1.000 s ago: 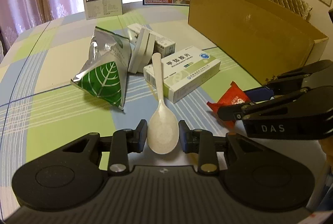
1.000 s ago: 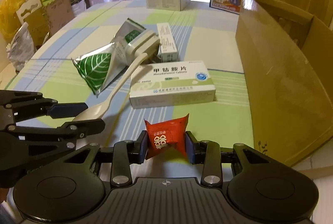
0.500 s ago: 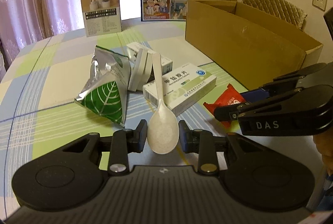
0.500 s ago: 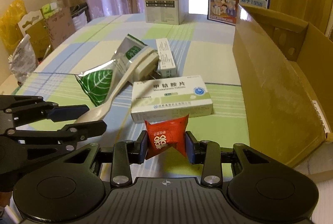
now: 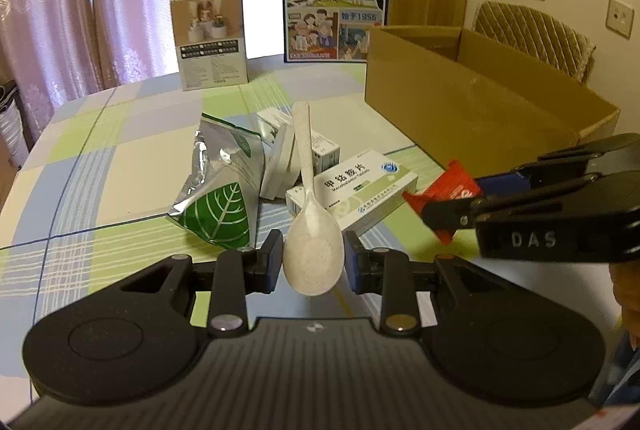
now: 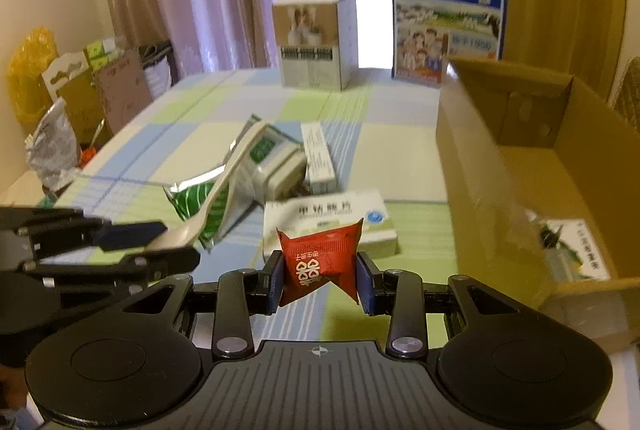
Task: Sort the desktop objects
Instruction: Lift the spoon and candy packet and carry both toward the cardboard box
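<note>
My left gripper (image 5: 313, 257) is shut on the bowl of a white spoon (image 5: 310, 230), held above the table with its handle pointing away. My right gripper (image 6: 320, 272) is shut on a red candy packet (image 6: 316, 262), also held above the table. In the left wrist view the red packet (image 5: 444, 190) and the right gripper (image 5: 456, 208) show at the right. In the right wrist view the spoon (image 6: 208, 206) and the left gripper (image 6: 160, 242) show at the left. An open cardboard box (image 6: 532, 166) stands to the right.
On the checked tablecloth lie a green-and-white medicine box (image 5: 360, 190), a silver pouch with a green leaf (image 5: 220, 186), a white adapter and a slim box (image 6: 318, 158). A product box (image 5: 210, 38) and a blue milk carton (image 5: 336, 2) stand at the back. The cardboard box holds a labelled item (image 6: 576, 254).
Both grippers have risen with the spoon and the red packet still held. The view now looks more level, and more of the cardboard box's inside shows.
</note>
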The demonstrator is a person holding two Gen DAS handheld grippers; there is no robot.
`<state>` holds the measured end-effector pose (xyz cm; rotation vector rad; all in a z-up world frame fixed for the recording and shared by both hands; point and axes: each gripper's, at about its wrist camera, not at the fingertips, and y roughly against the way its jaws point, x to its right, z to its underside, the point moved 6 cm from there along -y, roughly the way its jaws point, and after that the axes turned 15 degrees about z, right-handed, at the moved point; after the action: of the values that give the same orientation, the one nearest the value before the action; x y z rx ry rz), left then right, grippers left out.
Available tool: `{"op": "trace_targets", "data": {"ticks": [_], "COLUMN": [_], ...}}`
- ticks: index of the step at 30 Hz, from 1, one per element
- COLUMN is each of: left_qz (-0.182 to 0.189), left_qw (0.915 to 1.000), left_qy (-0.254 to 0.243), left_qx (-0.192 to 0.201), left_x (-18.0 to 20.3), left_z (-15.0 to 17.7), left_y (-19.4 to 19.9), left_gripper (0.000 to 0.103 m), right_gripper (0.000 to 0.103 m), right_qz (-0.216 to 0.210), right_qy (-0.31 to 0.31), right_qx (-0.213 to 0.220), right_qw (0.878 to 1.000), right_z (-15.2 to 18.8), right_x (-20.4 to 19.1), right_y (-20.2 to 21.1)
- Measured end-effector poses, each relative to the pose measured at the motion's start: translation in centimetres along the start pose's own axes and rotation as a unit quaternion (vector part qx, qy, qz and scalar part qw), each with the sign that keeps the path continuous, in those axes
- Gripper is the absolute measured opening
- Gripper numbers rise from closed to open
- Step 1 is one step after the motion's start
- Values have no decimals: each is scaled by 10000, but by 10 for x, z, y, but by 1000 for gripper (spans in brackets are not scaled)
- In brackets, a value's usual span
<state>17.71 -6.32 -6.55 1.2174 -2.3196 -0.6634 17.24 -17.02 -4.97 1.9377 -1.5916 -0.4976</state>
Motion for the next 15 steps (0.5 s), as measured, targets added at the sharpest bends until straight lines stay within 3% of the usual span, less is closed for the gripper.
{"op": "trace_targets", "data": {"ticks": [15], "left_qz": [3], "left_qw": [9996], "left_qy": [-22], "left_qx": [295], "left_x": [53], "left_z": [-35], "left_y": [44], "left_gripper": [27], "right_gripper": [34], "right_qz": [194], "right_qy": [-443], "right_qx": [290], "right_qw": [9984], "right_z": [-26], "right_x": [46], "right_y": [71]}}
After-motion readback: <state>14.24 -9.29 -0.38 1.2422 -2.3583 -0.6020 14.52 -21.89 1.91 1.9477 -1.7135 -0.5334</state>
